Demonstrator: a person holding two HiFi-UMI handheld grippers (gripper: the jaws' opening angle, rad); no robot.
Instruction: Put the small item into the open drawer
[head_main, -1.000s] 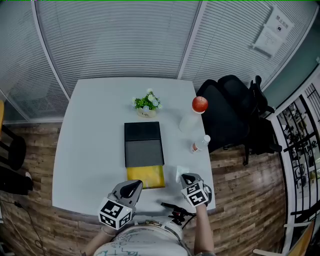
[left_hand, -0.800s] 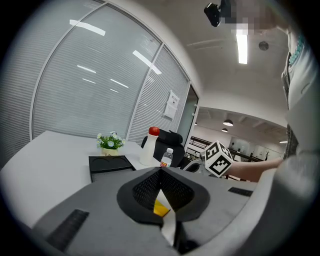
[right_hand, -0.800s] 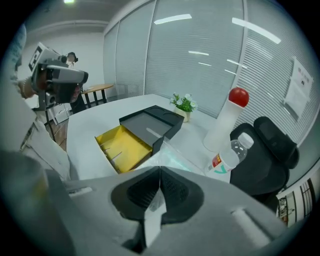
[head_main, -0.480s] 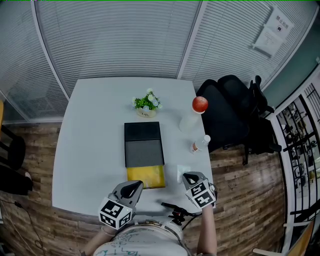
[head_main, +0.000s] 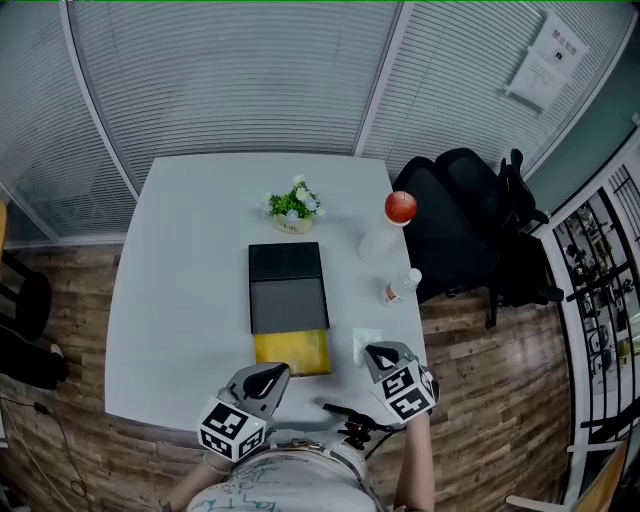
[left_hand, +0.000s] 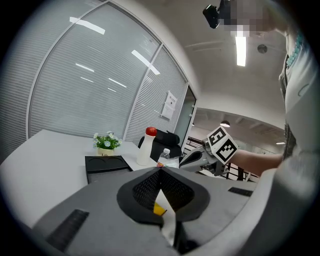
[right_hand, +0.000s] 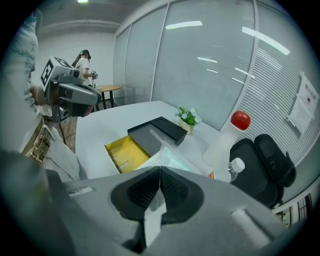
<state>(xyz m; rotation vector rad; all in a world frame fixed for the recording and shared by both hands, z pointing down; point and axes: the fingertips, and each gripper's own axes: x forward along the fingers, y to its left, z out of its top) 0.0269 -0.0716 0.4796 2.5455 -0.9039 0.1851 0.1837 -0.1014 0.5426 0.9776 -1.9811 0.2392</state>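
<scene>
R-hand side: right gripper (head_main: 378, 352) has its jaws pressed together on the near edge of the clear packet (right_hand: 167, 152), a thin, floppy plastic bag w/ sth pale green inside. The packet hangs out ahead of the jaws, apparently just clear of the desk (head_main: 180, 280), to the right of the yellow drawer (head_main: 291, 352). The drawer is pulled out toward the person from the black box (head_main: 286, 285) and looks empty. Left gripper (head_main: 270, 372) has its jaws together w/ nothing btwn them, parked near the drawer's front-left corner. Task not done yet; packet needs to go left over the drawer, then be let go.

Risks, as I judge them:
- The grip is only on the edge, so a quick swing could slide the slick film out, and the packet would land on the desk or over its near edge.
- A limp bag may drag on the drawer's right wall and fold over the rim if carried too low.
- Releasing too early leaves it half in, draped over the side.
- The left gripper is close by, so the hands could bump.
- The small bottle (head_main: 400, 288) stands just beyond; a wide arc could tip it.
</scene>
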